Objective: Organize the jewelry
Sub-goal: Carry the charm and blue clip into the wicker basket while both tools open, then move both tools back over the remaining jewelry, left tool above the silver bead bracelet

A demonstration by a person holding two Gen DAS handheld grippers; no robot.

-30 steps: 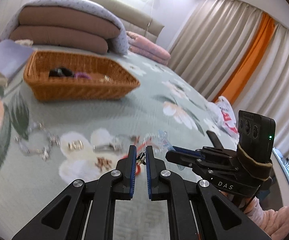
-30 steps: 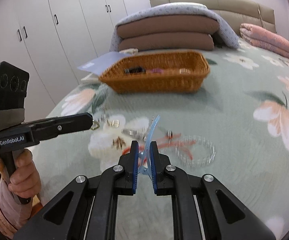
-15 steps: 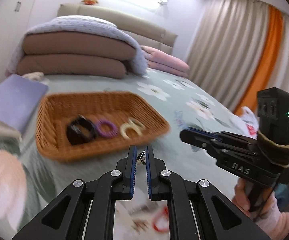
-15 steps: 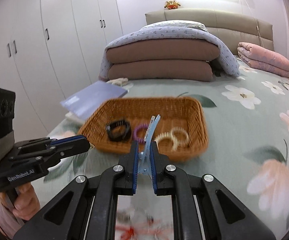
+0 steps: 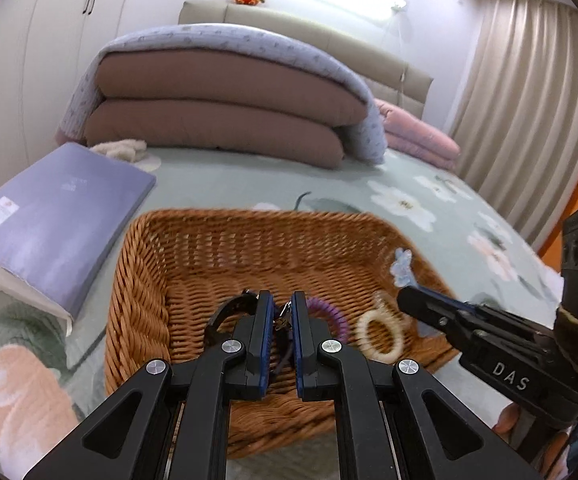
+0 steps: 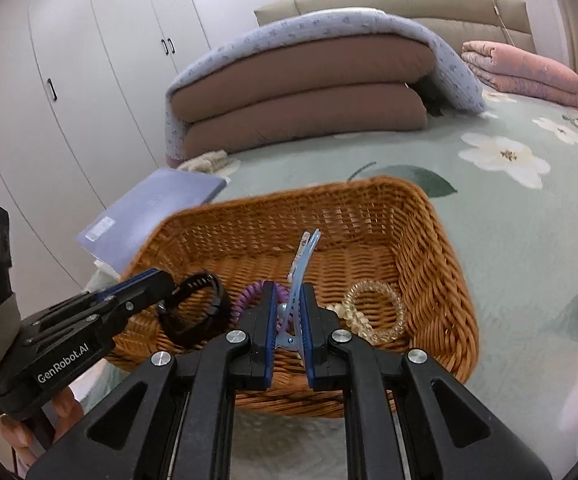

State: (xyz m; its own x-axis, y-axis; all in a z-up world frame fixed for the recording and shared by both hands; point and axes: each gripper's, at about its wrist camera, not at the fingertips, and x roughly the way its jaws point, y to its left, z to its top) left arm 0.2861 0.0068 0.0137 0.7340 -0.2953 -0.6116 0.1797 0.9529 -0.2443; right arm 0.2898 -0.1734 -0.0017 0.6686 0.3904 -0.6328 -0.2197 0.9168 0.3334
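Jewelry basket holds three pieces; right gripper clamps blue hair clip, left gripper pinches something small, perhaps an earring; neither dropped yet.

Small item in left tool too tiny to identify; basket near rim hidden behind both tools, far rim blurred.

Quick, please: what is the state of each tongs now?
Left tongs: closed on a small metal clasp.
Right tongs: closed on a pale blue plastic hair clip.
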